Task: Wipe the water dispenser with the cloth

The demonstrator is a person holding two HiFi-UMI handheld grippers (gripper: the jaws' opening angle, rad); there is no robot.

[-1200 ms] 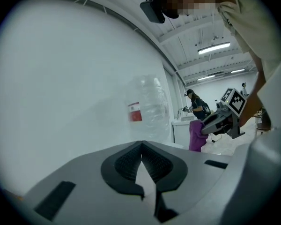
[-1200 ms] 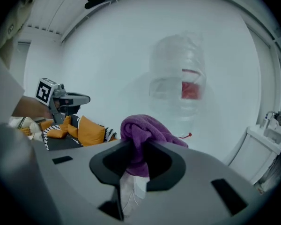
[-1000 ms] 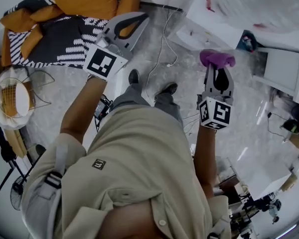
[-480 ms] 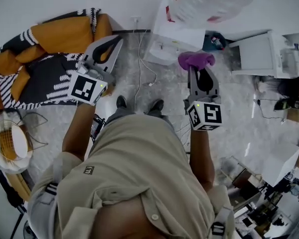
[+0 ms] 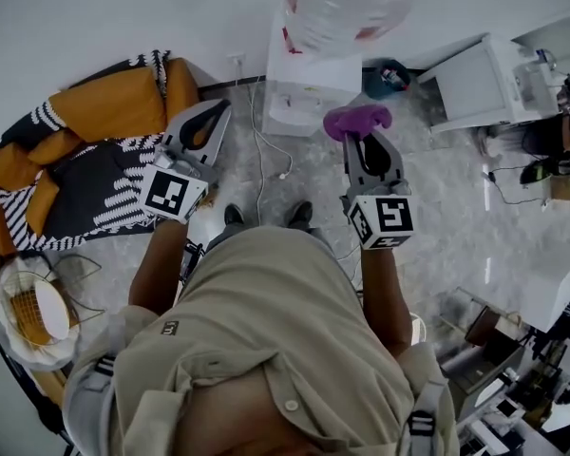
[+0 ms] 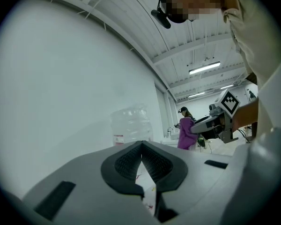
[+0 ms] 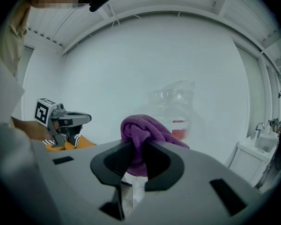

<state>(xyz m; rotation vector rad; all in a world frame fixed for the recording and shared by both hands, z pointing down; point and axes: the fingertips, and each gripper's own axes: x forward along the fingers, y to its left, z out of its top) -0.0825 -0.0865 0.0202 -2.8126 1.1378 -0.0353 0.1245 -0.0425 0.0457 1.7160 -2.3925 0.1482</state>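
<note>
The left tool (image 5: 207, 126) is idling with its jaws pressed together on nothing. The right tool (image 5: 363, 145) is pinching the purple cloth (image 5: 356, 120), aiming it at the water dispenser (image 5: 309, 84) standing just ahead, probably readying the first wipe.

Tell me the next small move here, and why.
Probably bring the right hand-held gripper forward to the water dispenser: its jaws are shut on the purple cloth, and the cloth appears not yet to touch it. The left hand-held gripper is shut, empty.
</note>
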